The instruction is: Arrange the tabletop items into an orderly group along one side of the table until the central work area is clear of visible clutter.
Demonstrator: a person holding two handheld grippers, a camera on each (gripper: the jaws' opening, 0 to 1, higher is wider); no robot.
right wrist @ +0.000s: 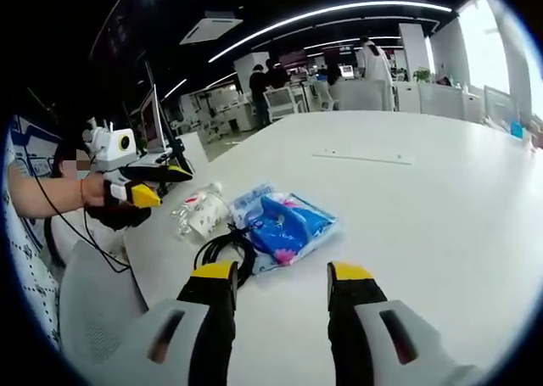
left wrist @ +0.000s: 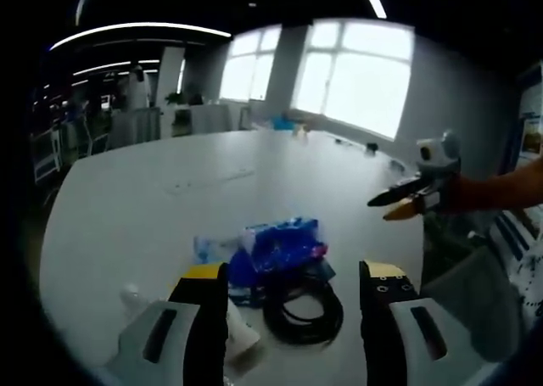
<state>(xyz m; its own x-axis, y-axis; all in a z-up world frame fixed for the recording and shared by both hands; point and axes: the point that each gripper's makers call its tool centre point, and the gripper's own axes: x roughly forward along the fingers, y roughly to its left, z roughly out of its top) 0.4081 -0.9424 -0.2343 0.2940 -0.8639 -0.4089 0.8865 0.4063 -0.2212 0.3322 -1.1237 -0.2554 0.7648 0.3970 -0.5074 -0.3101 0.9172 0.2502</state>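
White table in an open office, with a small pile of items at its near edge.

The large white table (right wrist: pixel 441 199) runs back toward bright windows and rows of desks, its middle bare apart from a thin flat strip (right wrist: pixel 362 157). The clutter sits bunched near one edge: a blue plastic package (right wrist: pixel 284 220) with pink and white print, crinkled and lying flat; a coil of black cable (right wrist: pixel 225 250) touching its side; and a clear plastic bottle (right wrist: pixel 199 209) with a white label, lying on its side just beside them. In the left gripper view the same package (left wrist: pixel 280 246) lies ahead of the jaws, with the cable loop (left wrist: pixel 303 305) between them. The left gripper (left wrist: pixel 294 297) hangs released, jaws well apart over the pile. The right gripper (right wrist: pixel 280 286) is likewise spread wide with nothing between its yellow-tipped jaws.
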